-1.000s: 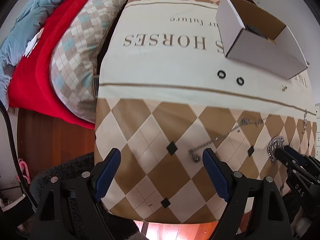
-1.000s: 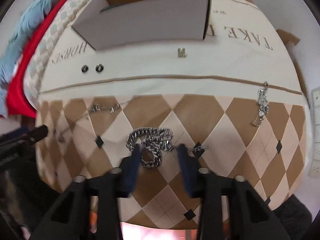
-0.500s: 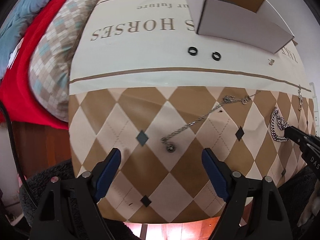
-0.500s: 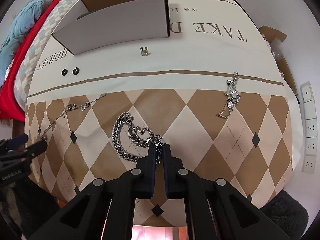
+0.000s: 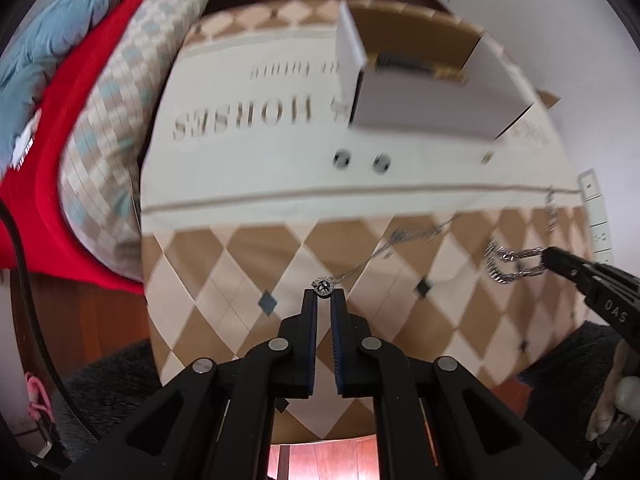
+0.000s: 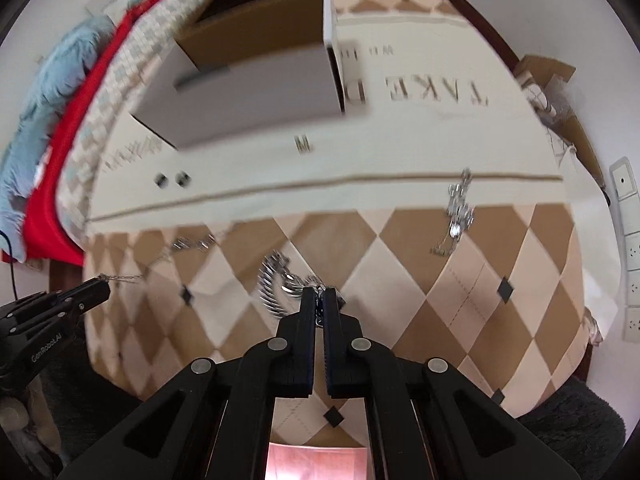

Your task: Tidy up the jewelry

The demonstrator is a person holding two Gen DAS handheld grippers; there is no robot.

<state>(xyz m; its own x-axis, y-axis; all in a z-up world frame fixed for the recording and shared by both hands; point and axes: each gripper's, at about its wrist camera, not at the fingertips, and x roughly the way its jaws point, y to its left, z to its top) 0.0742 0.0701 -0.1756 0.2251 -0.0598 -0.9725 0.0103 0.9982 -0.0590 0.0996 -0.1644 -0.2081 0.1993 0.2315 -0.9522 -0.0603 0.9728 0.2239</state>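
Observation:
On the diamond-patterned cloth [image 5: 224, 280], my left gripper [image 5: 323, 294] has its jaws closing tight on the round end of a thin silver necklace [image 5: 400, 236], pinched between the tips and trailing up to the right. My right gripper [image 6: 319, 298] also has its jaws closing, on a thick silver chain [image 6: 274, 280] that hangs in loops to the left of its tips. Each gripper shows in the other view: the left gripper [image 6: 102, 286] with the thin necklace [image 6: 192, 243], the right gripper [image 5: 548, 258] with the thick chain [image 5: 506, 266]. An open white box [image 6: 260, 92] stands at the back.
Two black rings [image 5: 342, 159] and a small gold charm [image 6: 302, 144] lie in front of the white box [image 5: 420, 116]. A silver charm bracelet [image 6: 458, 216] lies at the right. A checked pillow [image 5: 112, 128] and red blanket [image 5: 60, 160] border the left; wall sockets [image 6: 624, 216] border the right.
The left gripper, wide open before, has shut on the thin necklace's round end. The right gripper has shut on the thick chain. Both have risen, and the chains are pulled off the cloth.

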